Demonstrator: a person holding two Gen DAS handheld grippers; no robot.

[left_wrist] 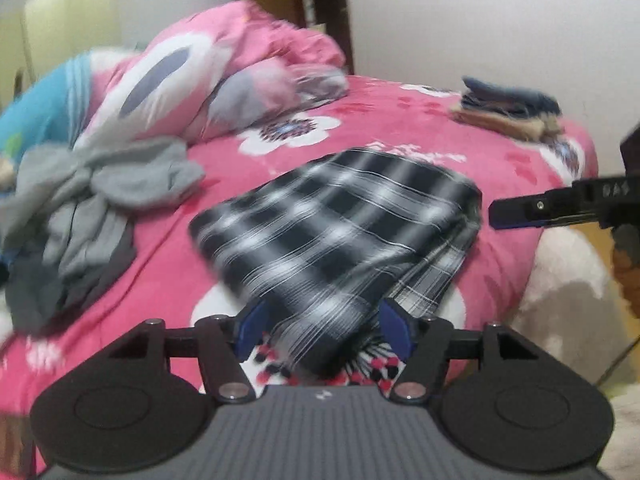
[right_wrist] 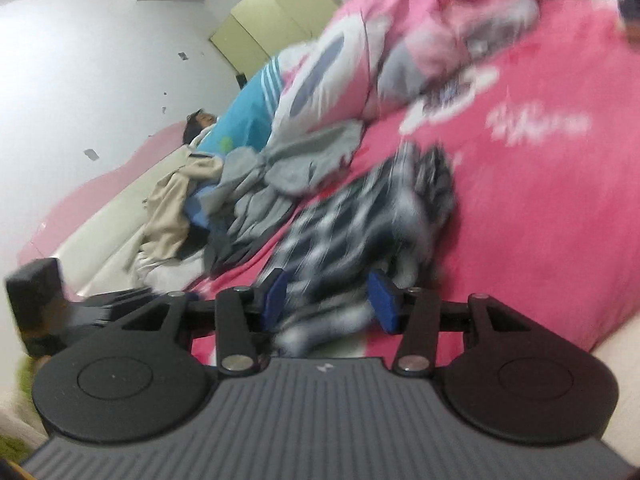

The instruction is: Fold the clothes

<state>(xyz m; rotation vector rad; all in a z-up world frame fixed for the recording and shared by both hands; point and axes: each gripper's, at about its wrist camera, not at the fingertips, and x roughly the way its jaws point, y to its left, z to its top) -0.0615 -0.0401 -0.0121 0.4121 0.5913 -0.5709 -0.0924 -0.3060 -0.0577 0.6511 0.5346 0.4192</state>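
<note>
Left wrist view shows the plaid garment [left_wrist: 336, 220] folded on the bed [left_wrist: 520, 168] just ahead of the spread, empty left tool [left_wrist: 324, 330], so its pads could snag the near edge and undo the fold, while the right tool [right_wrist: 330, 300] is also spread.

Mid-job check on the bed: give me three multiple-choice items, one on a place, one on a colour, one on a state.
1. Where is the folded stack?
A. far right part of the bed
B. on the grey pile
C. on the floor

2. What colour is the bedsheet?
A. green
B. pink with white flowers
C. plain white

3. How do the left tongs stand?
A. shut on the blue pillow
B. out of view
C. open, pads apart astride the plaid shirt's near edge

Key: 1 A, the stack lies beyond the shirt, by the right edge. 2 B, pink floral cloth surrounds the shirt. 3 C, both blue pads stand clear of the fabric.
</note>
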